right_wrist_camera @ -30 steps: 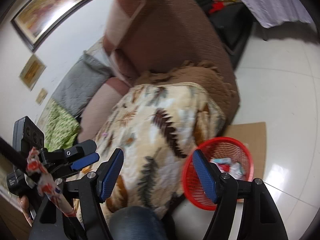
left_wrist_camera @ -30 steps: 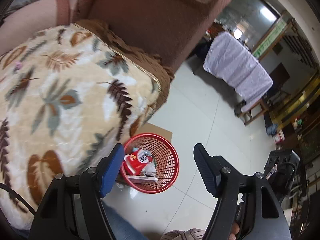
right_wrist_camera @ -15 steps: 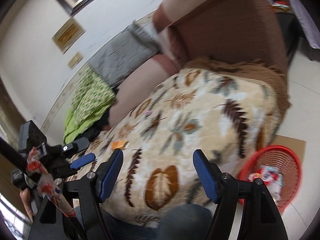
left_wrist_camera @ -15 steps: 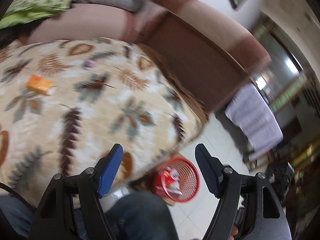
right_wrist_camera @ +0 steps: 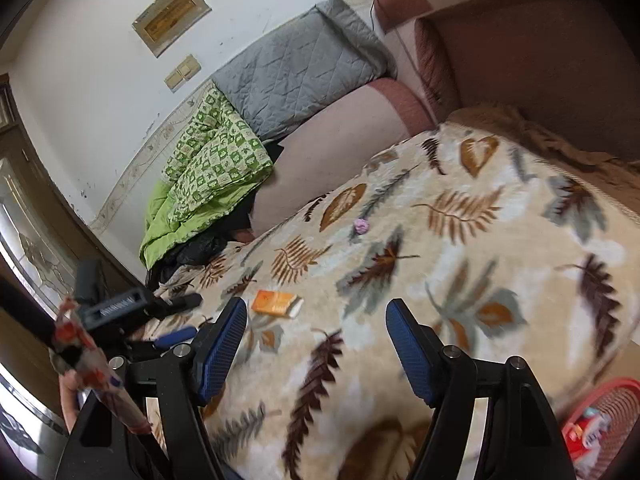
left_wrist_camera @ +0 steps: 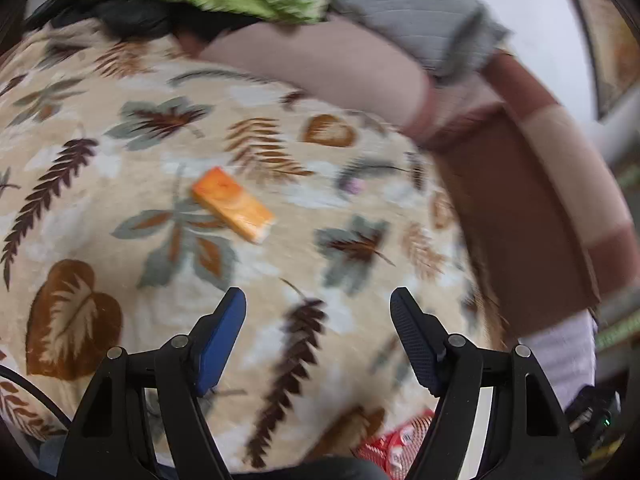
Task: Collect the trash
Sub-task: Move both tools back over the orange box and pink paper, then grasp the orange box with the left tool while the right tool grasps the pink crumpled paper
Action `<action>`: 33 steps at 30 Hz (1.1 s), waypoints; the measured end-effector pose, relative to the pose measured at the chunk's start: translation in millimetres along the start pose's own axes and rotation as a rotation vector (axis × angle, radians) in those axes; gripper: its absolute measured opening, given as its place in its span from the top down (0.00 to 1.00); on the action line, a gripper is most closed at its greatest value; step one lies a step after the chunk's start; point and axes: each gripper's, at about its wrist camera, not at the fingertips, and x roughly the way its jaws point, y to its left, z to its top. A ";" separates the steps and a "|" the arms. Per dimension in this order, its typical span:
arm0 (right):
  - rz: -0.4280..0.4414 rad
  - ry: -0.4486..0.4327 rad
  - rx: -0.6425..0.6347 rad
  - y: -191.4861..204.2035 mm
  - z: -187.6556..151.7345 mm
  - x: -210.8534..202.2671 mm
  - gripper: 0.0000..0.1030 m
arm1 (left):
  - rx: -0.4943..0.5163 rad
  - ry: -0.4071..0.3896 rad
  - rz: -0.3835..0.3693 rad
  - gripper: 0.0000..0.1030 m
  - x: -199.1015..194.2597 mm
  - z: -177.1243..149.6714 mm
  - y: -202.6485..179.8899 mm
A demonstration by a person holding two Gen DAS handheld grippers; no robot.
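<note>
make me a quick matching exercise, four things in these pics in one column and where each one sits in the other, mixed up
Things:
1. orange packet
2. red basket
3. grey cushion
4. green quilt

Places:
A. on the floor at the sofa's front edge
B. flat on the leaf-print blanket, ahead of the open left tongs
C. leaning against the wall
D. bunched at the sofa's far end

Pairs: 1-B, 2-A, 3-C, 4-D
</note>
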 end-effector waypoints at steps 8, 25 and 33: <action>0.029 0.081 -0.021 -9.2 43.1 94.5 0.28 | -0.100 0.078 0.128 0.29 82.2 47.0 15.8; 0.002 0.262 0.019 -61.3 91.9 288.1 0.47 | -0.201 0.129 0.232 0.29 181.3 76.8 62.7; -0.112 0.329 0.071 -79.5 98.5 362.0 0.68 | -0.240 0.108 0.244 0.29 178.3 83.0 75.1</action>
